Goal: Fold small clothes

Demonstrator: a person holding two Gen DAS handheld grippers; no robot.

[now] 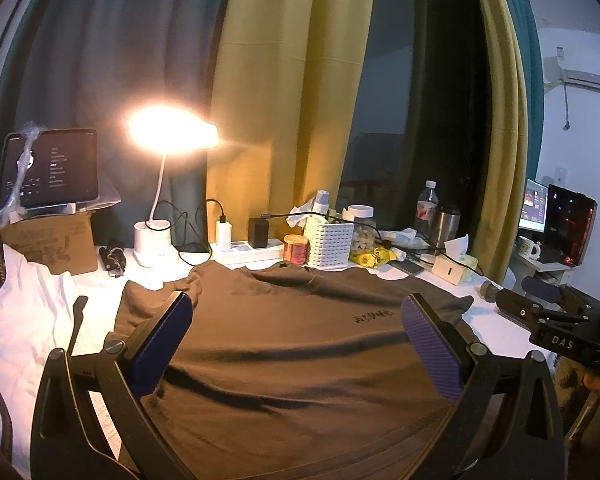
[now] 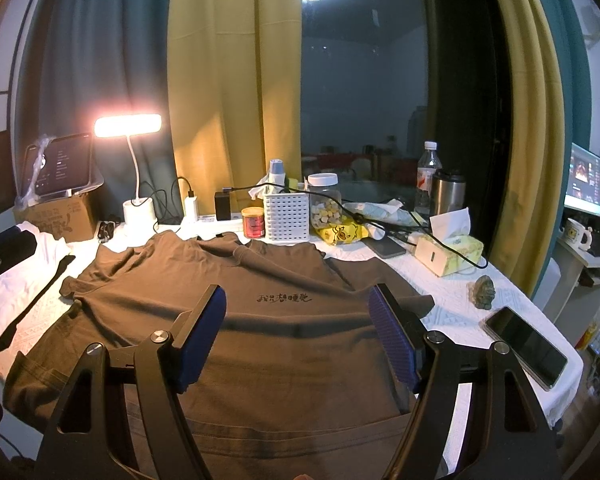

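While both tools hover above the cloth, the left gripper (image 1: pixel 296 344) has its fingers (image 1: pixel 162 344) spread wide apart with nothing between them, and the right gripper (image 2: pixel 298 334) likewise holds its fingers (image 2: pixel 392 340) well apart and empty. Beneath them a brown T-shirt (image 2: pixel 260 344) lies spread front-up on the white-covered tabletop (image 2: pixel 456 312), its printed characters (image 2: pixel 284 299) facing up, collar toward the far edge. A smartphone (image 2: pixel 526 346) rests right of the shirt, white clothing (image 1: pixel 24 308) to its left. Farther back stand a white slatted basket (image 2: pixel 286 216), a tissue box (image 2: pixel 450 252) and a lit desk lamp (image 2: pixel 128 126).
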